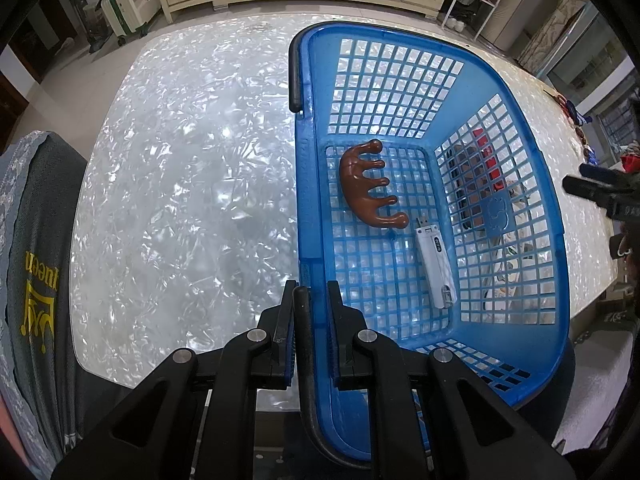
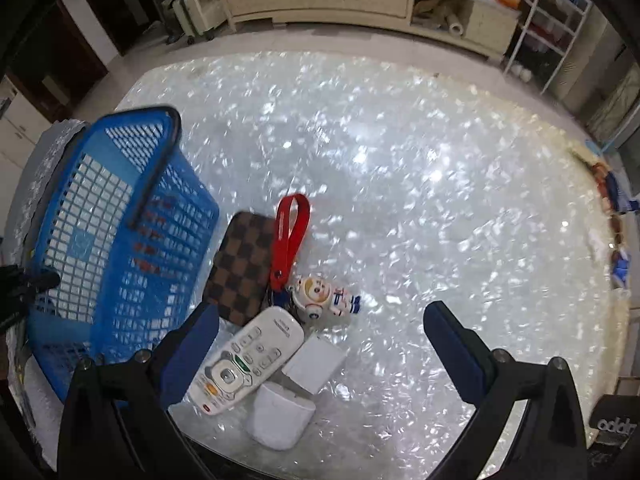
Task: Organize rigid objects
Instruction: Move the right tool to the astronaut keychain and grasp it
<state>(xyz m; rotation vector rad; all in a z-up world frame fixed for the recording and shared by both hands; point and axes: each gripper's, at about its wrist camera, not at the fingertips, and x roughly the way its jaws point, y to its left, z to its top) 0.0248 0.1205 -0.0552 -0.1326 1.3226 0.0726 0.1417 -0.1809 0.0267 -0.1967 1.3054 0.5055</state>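
Observation:
A blue mesh basket [image 1: 532,208] stands on the shiny pearl table; it also shows in the right wrist view [image 2: 120,216]. Inside lie a brown claw-shaped massager [image 1: 364,188] and a white USB stick [image 1: 436,266]. My left gripper [image 1: 310,300] is shut on the basket's near rim and black handle. My right gripper [image 2: 320,334] is open and empty above a white remote [image 2: 248,358], a white cube [image 2: 316,360], a white cup-like case [image 2: 280,416], an astronaut figure keychain [image 2: 324,298] with a red strap [image 2: 290,228], and a checkered brown wallet [image 2: 242,264].
A grey cloth with yellow print [image 1: 36,272] hangs at the table's left edge. Small items [image 2: 612,216] lie along the table's far right edge. A low cabinet [image 2: 360,0] and a white rack [image 2: 552,28] stand beyond the table.

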